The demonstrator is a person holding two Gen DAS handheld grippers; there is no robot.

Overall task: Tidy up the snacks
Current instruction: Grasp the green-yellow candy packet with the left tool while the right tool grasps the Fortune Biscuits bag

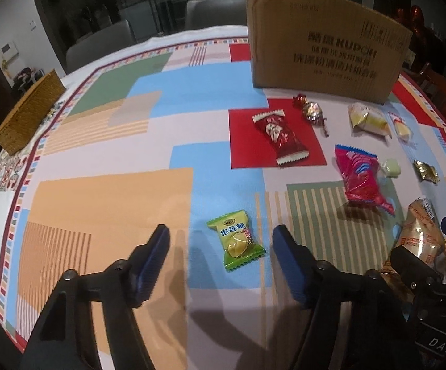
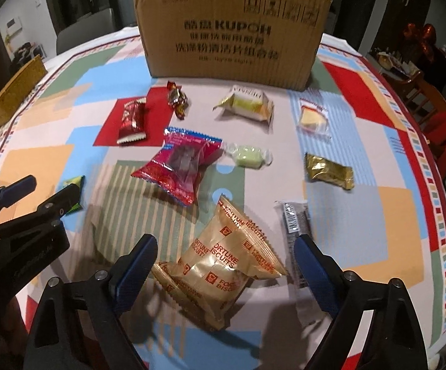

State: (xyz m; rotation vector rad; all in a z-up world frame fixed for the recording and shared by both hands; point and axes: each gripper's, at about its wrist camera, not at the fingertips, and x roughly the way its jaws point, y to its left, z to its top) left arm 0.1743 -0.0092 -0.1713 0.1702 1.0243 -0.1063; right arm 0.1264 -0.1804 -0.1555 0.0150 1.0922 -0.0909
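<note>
The brown corrugated cardboard box (image 2: 232, 30) at twelve o'clock on the table carries the printed word "KUPOH" among Chinese characters too blurred to read with certainty. The translucent golden plastic biscuit packet (image 2: 219, 265) at six o'clock in the right wrist view repeats "FORTUNE BISCUITS" in orange-red letters. The small green and yellow candy wrapper (image 1: 235, 240) at six o'clock in the left wrist view bears "榴莲糖".

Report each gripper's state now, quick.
Left gripper: open, straddling the small green-and-yellow candy packet, not gripping.
Right gripper: open, straddling the gold foil biscuit packet, not gripping.
</note>
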